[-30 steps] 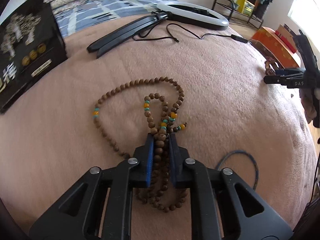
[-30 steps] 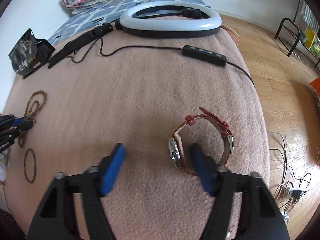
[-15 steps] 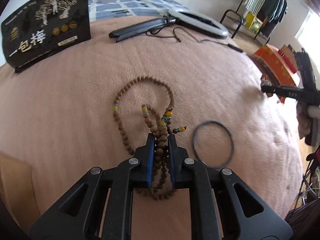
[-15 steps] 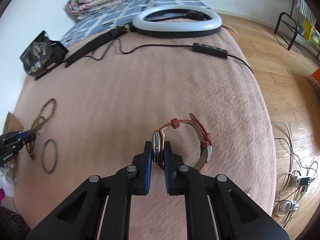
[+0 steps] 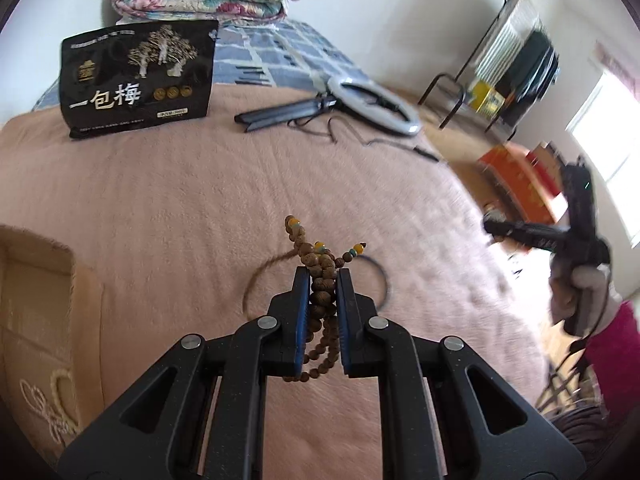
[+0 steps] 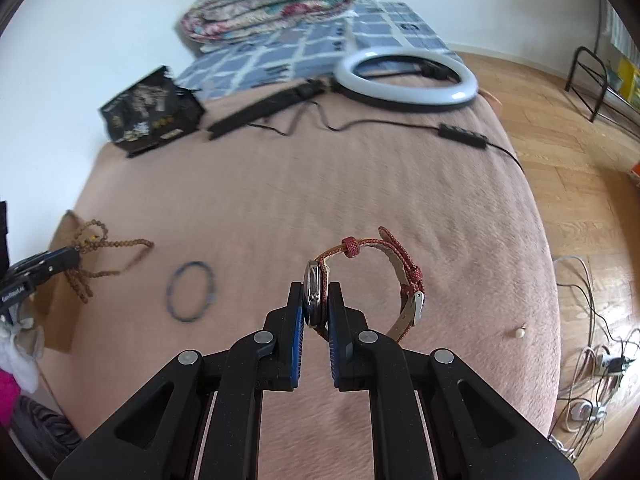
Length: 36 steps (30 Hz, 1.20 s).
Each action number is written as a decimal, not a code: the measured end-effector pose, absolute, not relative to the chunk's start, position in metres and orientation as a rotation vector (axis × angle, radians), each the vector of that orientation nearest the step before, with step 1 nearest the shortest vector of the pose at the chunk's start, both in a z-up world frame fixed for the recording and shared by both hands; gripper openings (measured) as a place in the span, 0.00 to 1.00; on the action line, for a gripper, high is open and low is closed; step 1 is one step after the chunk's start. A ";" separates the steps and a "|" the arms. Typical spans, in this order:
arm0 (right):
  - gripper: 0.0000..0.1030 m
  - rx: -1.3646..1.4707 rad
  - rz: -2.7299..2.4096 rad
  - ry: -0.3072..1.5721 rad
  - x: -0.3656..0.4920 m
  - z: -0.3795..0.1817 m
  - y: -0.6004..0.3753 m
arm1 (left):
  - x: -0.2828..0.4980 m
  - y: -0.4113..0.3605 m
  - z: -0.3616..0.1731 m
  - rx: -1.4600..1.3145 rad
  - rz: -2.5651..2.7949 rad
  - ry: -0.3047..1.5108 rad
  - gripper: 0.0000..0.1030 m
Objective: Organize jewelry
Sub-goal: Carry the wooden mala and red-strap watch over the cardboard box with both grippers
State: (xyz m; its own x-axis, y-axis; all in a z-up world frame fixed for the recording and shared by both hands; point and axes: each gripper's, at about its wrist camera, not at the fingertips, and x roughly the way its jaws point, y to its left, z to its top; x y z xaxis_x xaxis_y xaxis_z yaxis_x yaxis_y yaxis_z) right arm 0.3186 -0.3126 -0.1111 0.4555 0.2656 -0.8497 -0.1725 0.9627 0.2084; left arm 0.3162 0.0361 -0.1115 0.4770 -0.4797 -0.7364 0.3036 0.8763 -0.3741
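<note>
My left gripper is shut on a brown wooden bead necklace with teal and yellow beads, lifted above the pink blanket; its loops hang down. It also shows in the right wrist view at far left. My right gripper is shut on the case of a wristwatch with a red strap, held above the blanket. A dark blue bangle lies on the blanket between the two grippers. A tan box sits at the left.
A black snack pouch, a ring light with folded stand and cable, and a folded quilt lie at the far end of the bed. A small pearl lies near the right edge. Wooden floor and cables are to the right.
Both grippers have lifted. The necklace has come up off the blanket in my left gripper. My right gripper, open a second ago, closed on the watch and raised it.
</note>
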 end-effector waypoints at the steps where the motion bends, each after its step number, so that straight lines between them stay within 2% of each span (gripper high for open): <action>1: 0.09 0.090 0.281 1.056 0.316 -0.106 -0.307 | 0.312 0.040 -0.105 -0.212 -0.481 0.951 0.11; 19: 0.09 -0.004 0.457 0.961 0.283 -0.040 -0.202 | 0.254 0.149 -0.043 -0.304 -0.367 0.814 0.11; 36: 0.09 -0.092 0.651 0.945 0.284 -0.041 -0.058 | 0.221 0.257 -0.038 -0.274 -0.168 0.745 0.11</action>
State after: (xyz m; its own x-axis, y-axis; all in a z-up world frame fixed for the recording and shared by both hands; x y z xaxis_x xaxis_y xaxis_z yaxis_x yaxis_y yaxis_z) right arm 0.2841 -0.0581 -0.0410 0.4115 0.4773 -0.7765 -0.5551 0.8070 0.2018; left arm 0.2205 0.2567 -0.0378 0.7237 -0.2472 -0.6443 0.0536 0.9509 -0.3047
